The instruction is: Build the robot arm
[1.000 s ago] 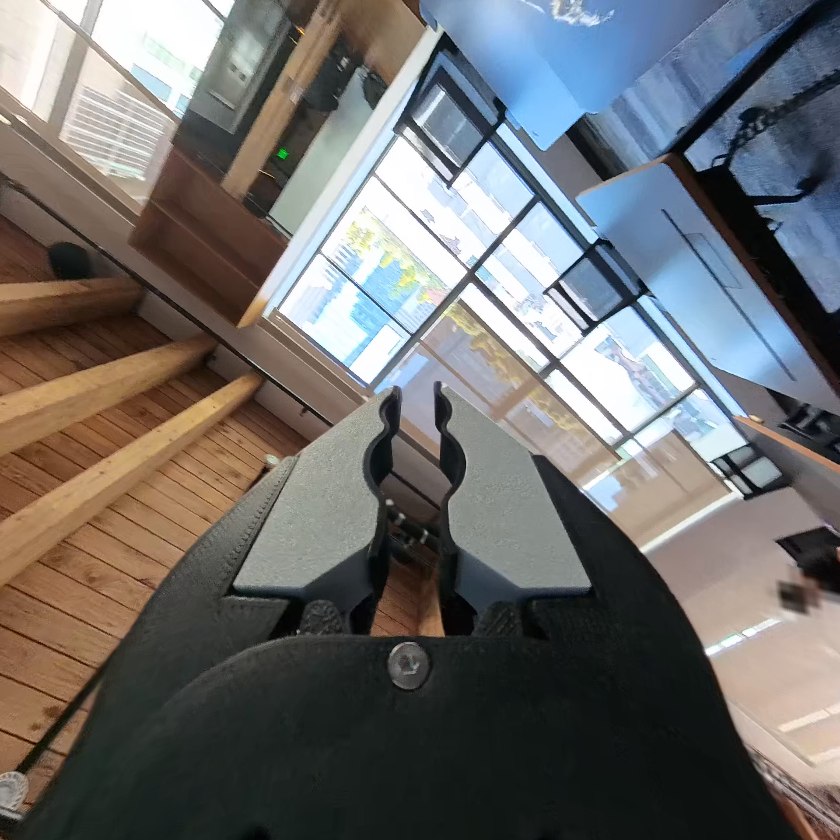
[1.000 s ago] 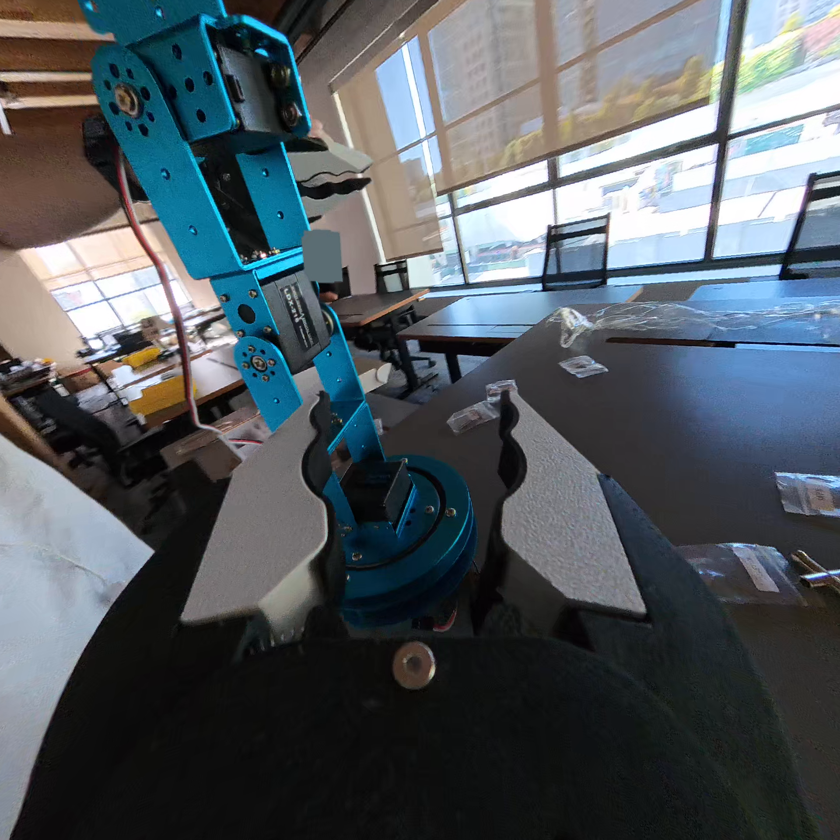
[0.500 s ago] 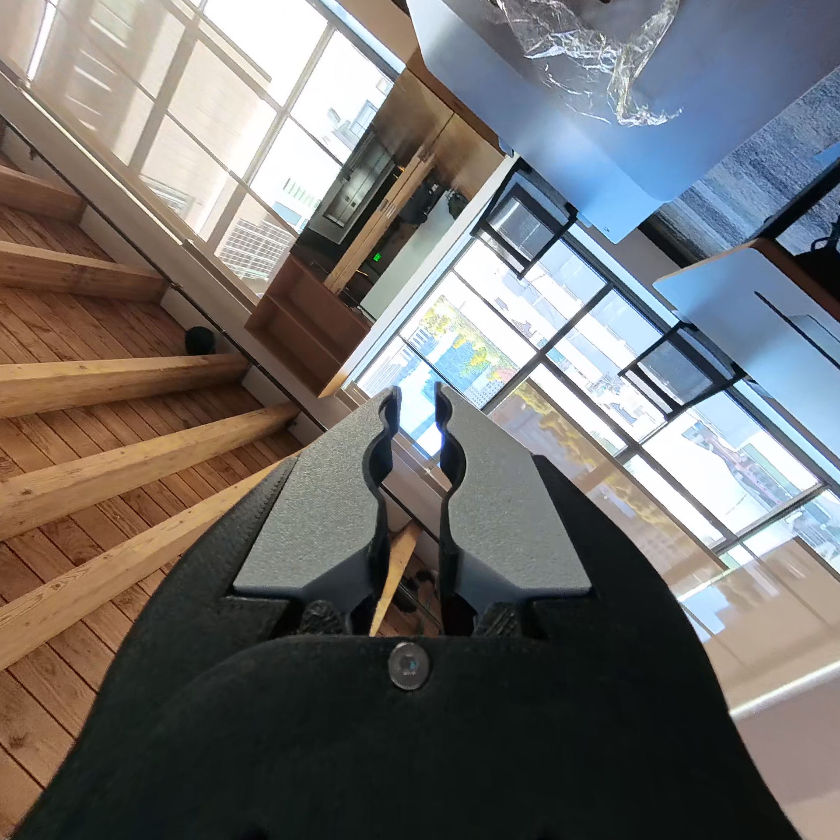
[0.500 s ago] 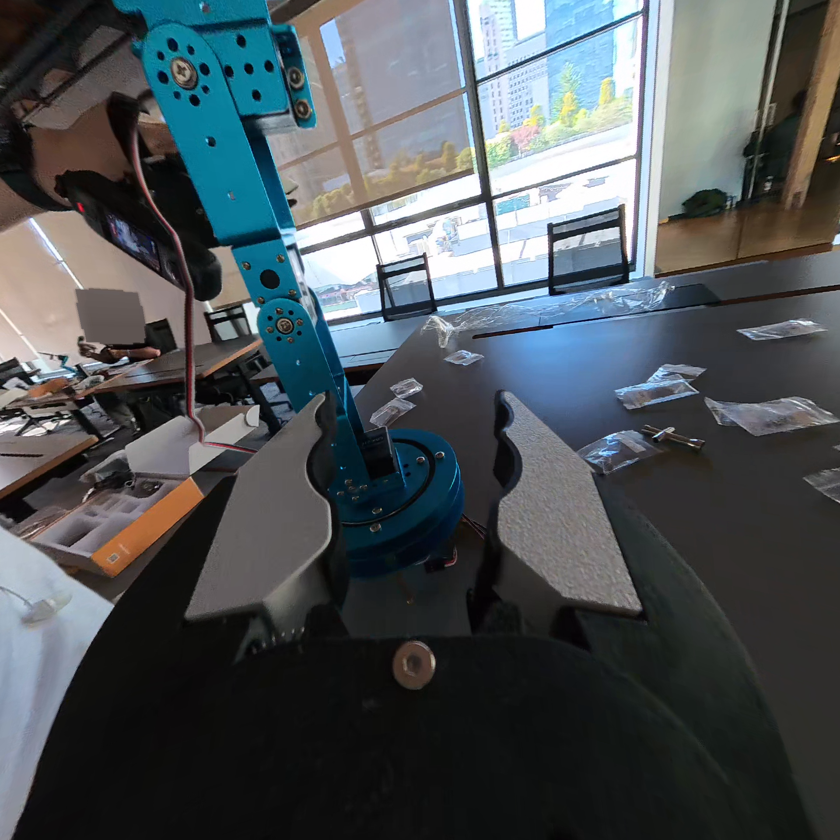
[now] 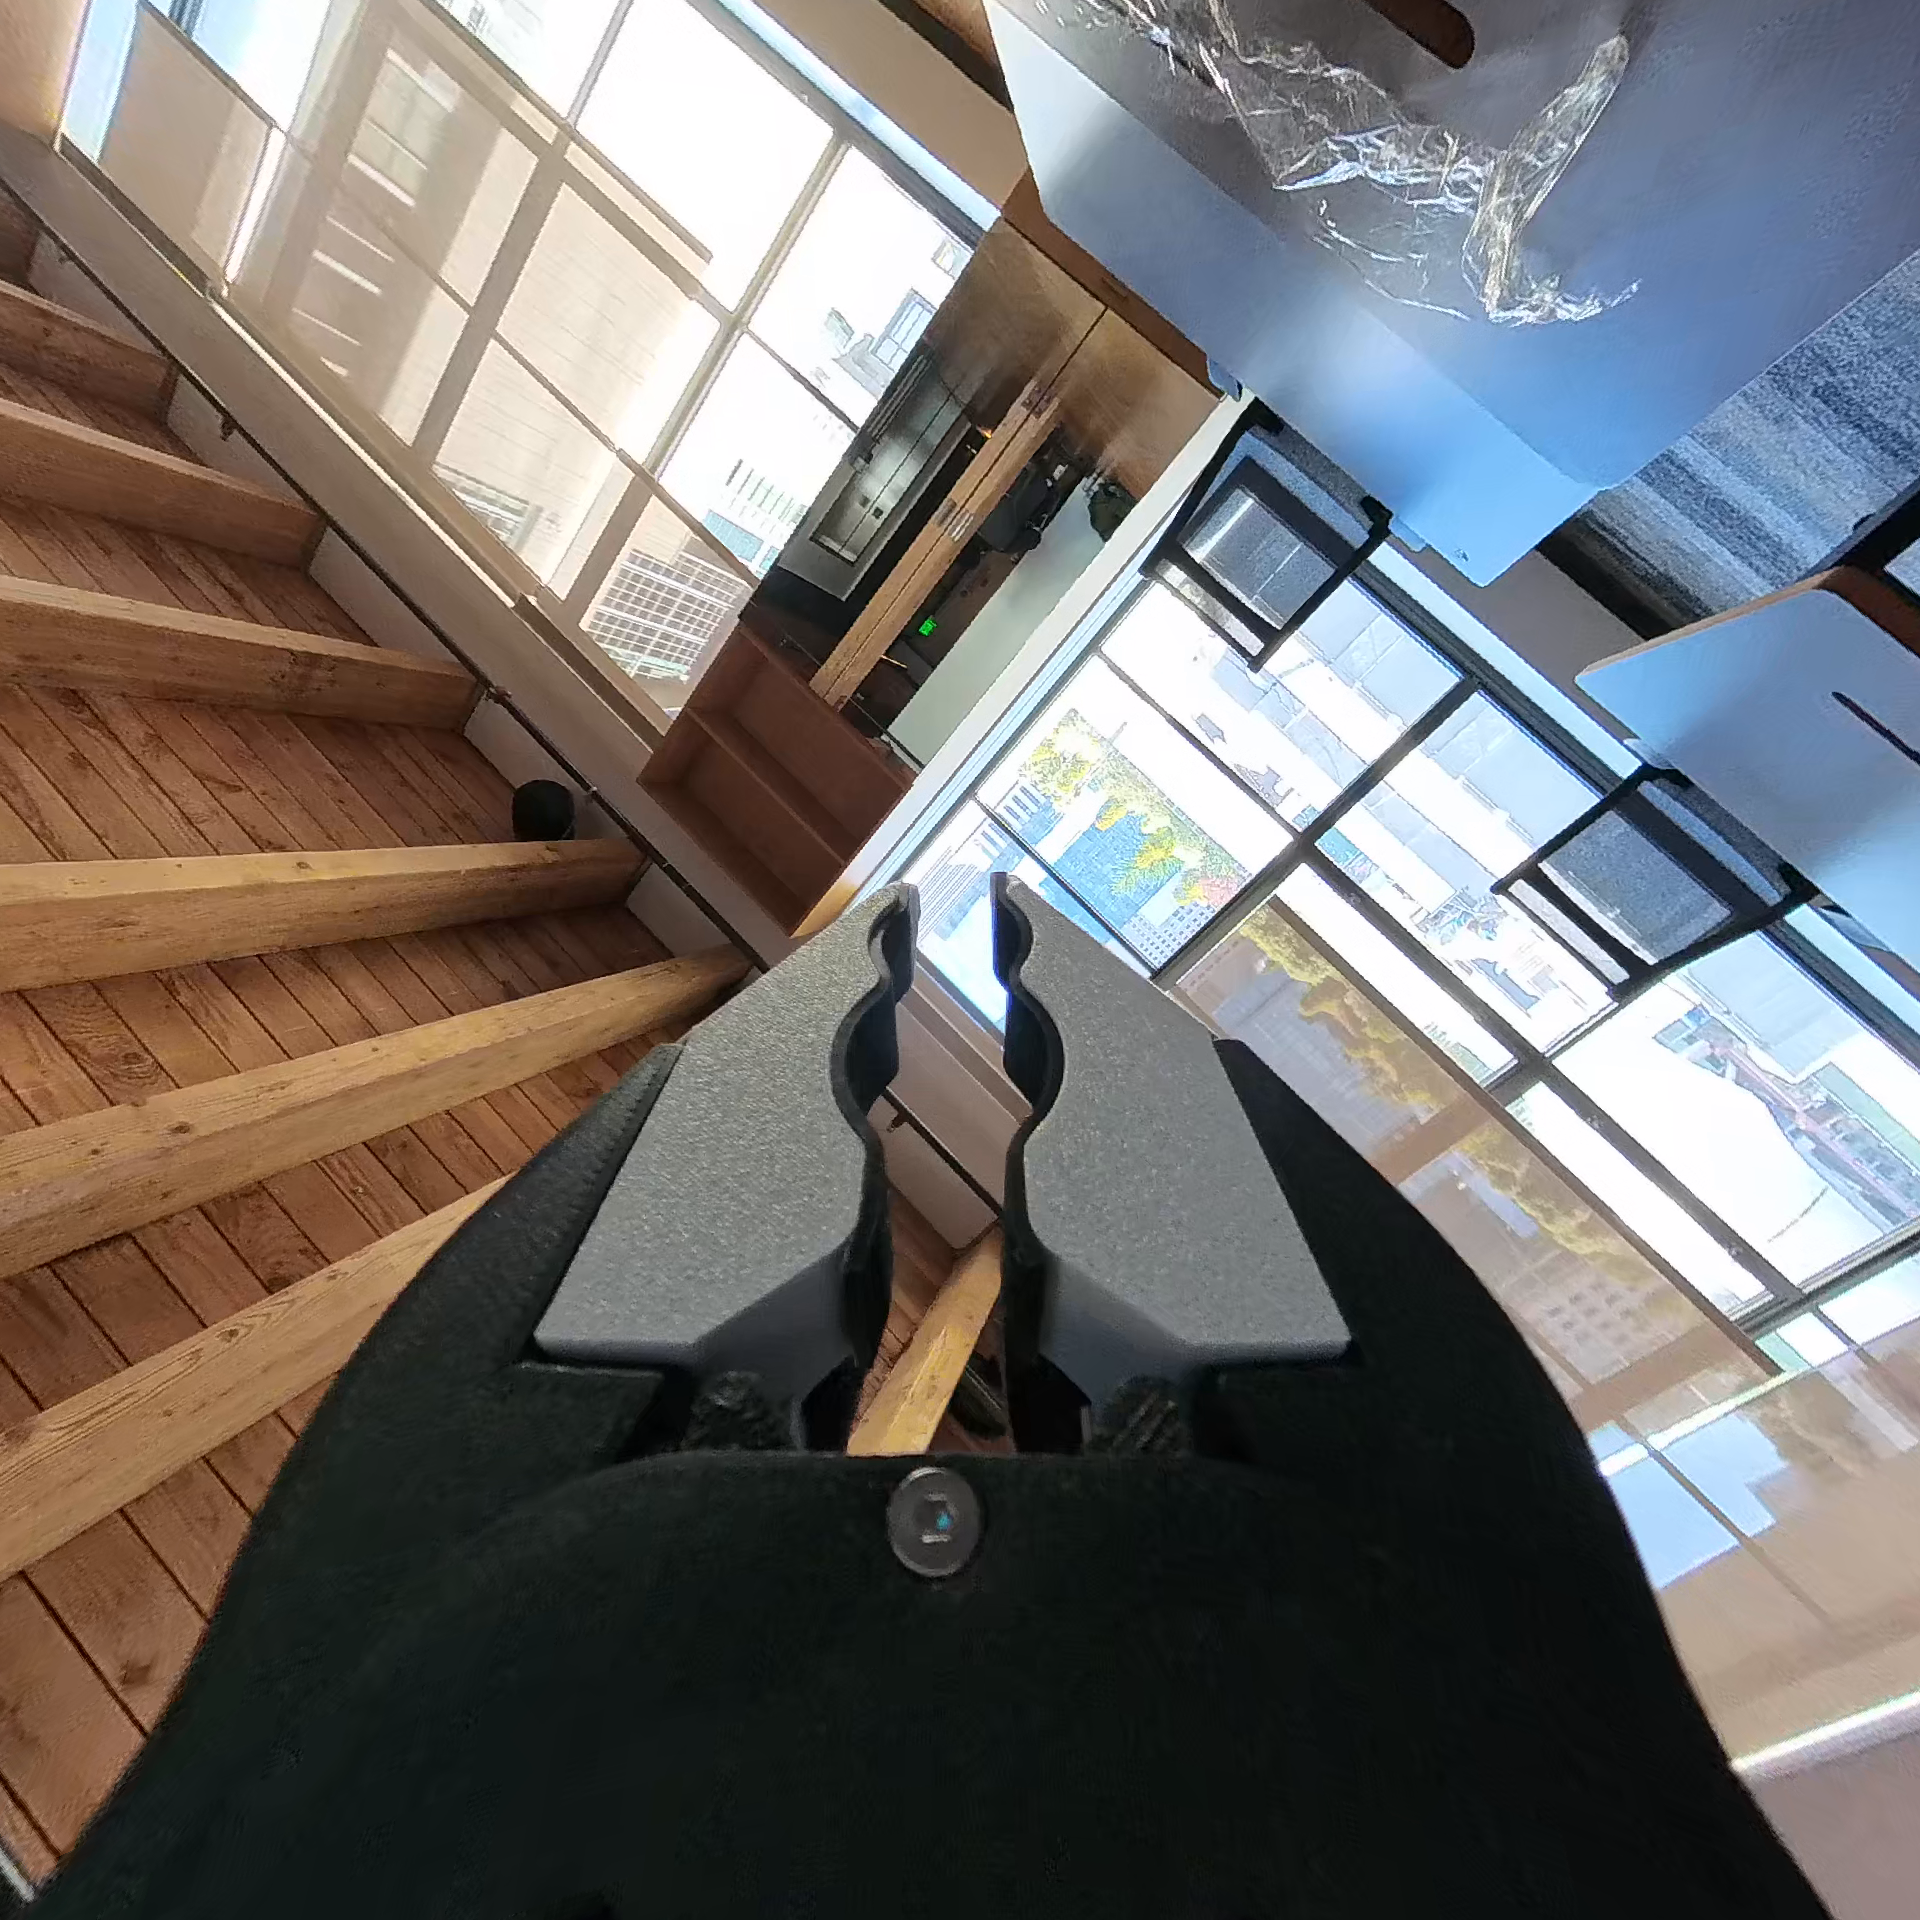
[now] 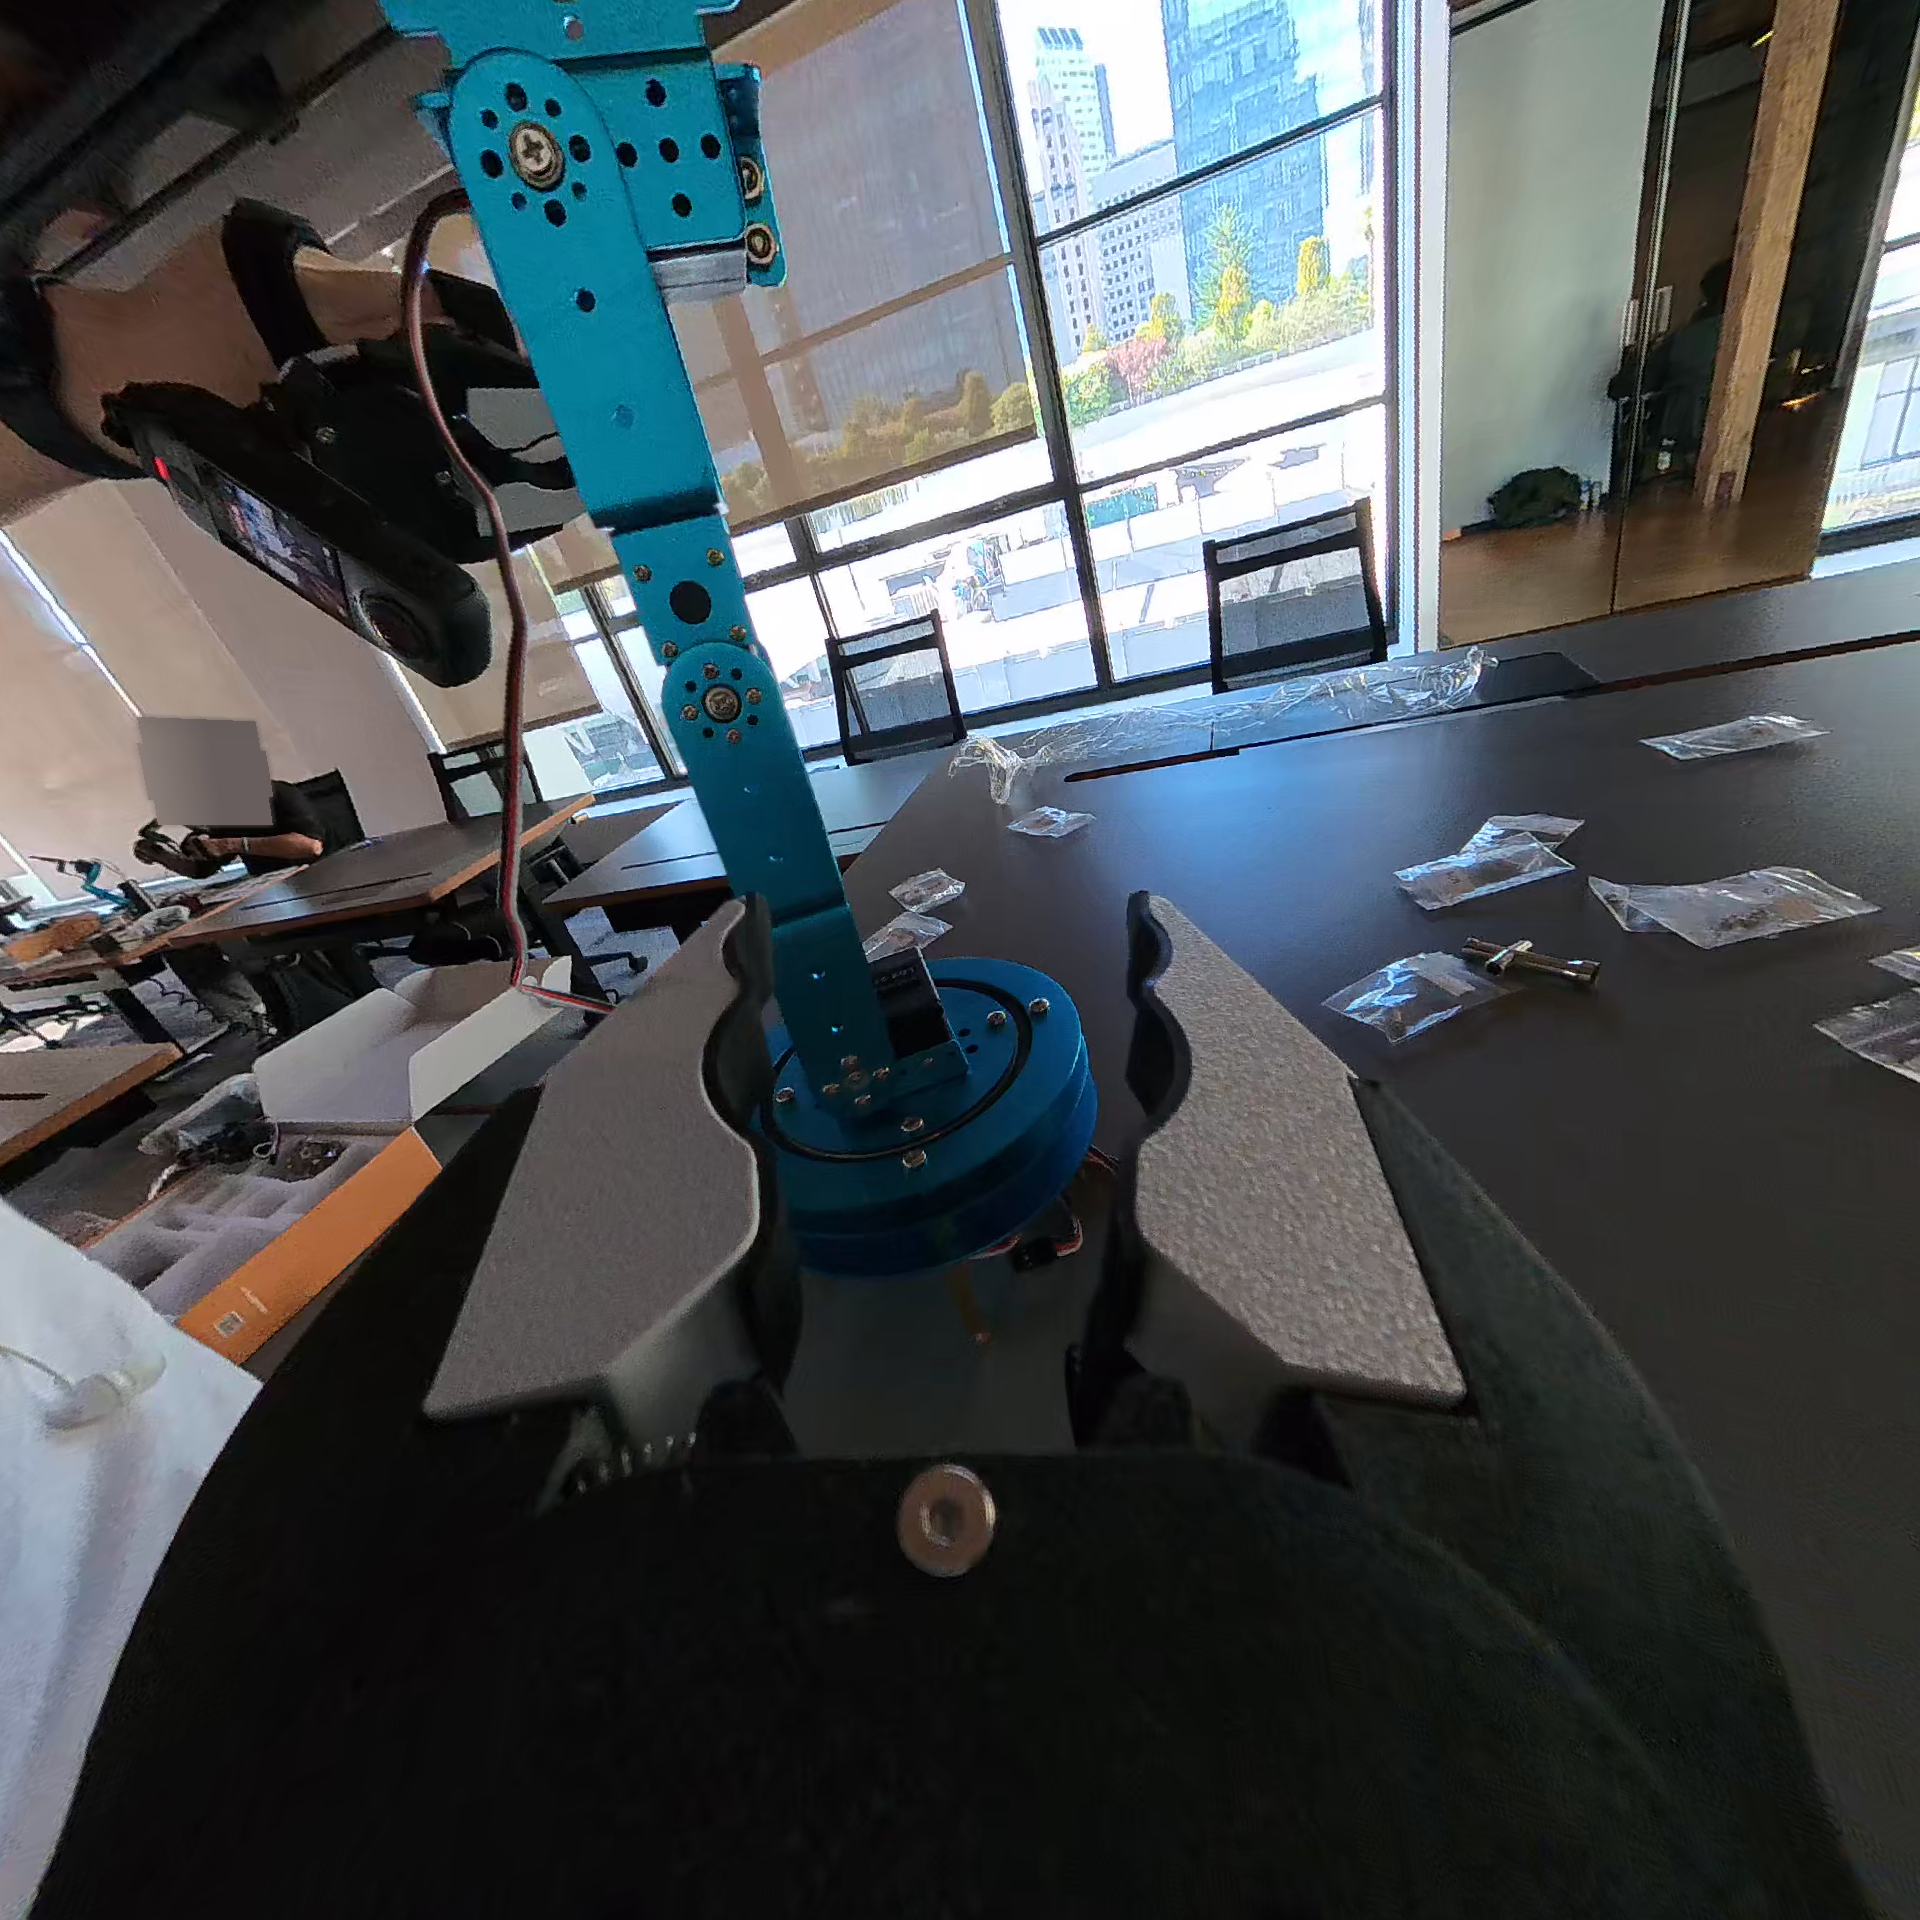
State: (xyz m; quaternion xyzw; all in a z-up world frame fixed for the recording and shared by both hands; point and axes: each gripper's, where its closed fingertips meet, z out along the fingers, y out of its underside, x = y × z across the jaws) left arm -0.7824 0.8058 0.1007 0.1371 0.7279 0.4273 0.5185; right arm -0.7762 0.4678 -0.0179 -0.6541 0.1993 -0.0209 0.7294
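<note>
A blue metal robot arm (image 6: 623, 364) stands on its round blue base (image 6: 935, 1164) on the dark table (image 6: 1558, 1195). My right gripper (image 6: 940, 914) is open, low over the table. The base sits between and just beyond its fingertips, and the left finger is close against the arm's lower bracket. My left gripper (image 5: 954, 904) points up at the ceiling and windows, its jaws nearly together with a narrow gap and nothing between them. In the right wrist view it (image 6: 520, 457) is held by a hand (image 6: 156, 343) beside the arm's upper links.
Several small clear bags (image 6: 1481, 868) and a metal cross key (image 6: 1532, 961) lie on the table to the right. Crumpled plastic wrap (image 6: 1247, 707) lies at the far edge. An open box with an orange side (image 6: 312, 1247) sits left. Chairs (image 6: 1294, 597) and windows stand behind. My right fingertips sit around 35 centimetres from my left ones.
The right view has swung right and pulled back from the blue base, showing more table and bags. The left view has turned across the ceiling beams. Both jaw gaps are unchanged.
</note>
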